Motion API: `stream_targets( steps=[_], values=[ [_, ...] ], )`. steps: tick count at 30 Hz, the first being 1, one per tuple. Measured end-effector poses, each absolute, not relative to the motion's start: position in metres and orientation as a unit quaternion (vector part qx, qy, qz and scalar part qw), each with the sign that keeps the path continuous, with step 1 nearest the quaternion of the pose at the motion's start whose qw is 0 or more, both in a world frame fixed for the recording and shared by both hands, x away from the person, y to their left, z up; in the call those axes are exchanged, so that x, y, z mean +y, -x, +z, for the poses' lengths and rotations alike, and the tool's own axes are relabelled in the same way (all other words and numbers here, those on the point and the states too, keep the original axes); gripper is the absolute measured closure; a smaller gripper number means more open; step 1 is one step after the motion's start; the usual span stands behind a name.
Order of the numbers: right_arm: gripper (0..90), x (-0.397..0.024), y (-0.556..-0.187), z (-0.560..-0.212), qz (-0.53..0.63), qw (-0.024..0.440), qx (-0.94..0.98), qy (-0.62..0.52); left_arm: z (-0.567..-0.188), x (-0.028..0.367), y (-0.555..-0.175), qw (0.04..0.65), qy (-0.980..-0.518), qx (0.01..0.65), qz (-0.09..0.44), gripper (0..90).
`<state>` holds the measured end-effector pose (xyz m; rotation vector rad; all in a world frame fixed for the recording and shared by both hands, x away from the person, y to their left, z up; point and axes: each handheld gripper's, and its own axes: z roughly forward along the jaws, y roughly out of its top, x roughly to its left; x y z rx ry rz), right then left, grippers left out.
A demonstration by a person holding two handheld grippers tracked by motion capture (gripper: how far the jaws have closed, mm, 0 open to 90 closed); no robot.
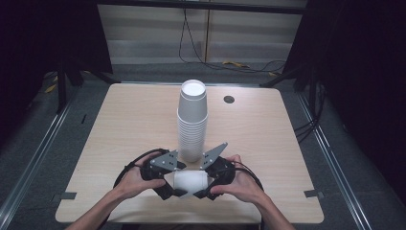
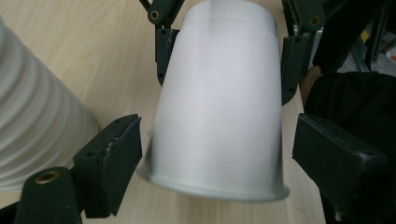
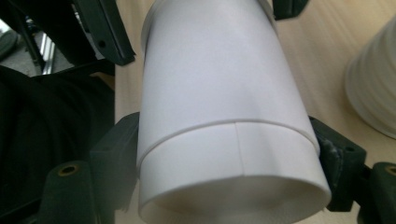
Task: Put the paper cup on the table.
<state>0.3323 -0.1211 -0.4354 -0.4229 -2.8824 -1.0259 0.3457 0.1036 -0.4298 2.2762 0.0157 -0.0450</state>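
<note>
Between grippers: smooth tapered white paper cup (image 1: 190,181); right gripper (image 1: 207,184) clamps it, left gripper (image 1: 168,184) loose.

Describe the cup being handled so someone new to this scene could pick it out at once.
On the light wooden table, find the tall stack of white cups at the centre. Just in front of it, a single white paper cup lies sideways between the two grippers. Unlike the stacked cups, it is alone and not upright.

The plain white paper cup (image 1: 190,181) lying on its side has no print. The tall stack of white paper cups (image 1: 192,120) is white as well, ringed with faint grey shadow lines. The pale wooden table (image 1: 129,124) shows light beige grain. The left gripper (image 1: 168,188) and right gripper (image 1: 205,190) are matte black, each topped with a grey plate.
</note>
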Motion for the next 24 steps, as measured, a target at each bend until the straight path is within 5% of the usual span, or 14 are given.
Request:
stream_targets(
  steps=[8,24],
  values=[
    [22.3,-0.130,-0.339,-0.436,-0.348,0.020,-0.924,0.156,-0.421,0.111,-0.352,0.478,-0.877,0.046,-0.008,15.7],
    [22.0,-0.145,-0.342,-0.434,-0.373,0.003,-0.907,0.196,-0.419,0.123,-0.357,0.503,-0.858,0.101,0.019,15.6]
  ],
)
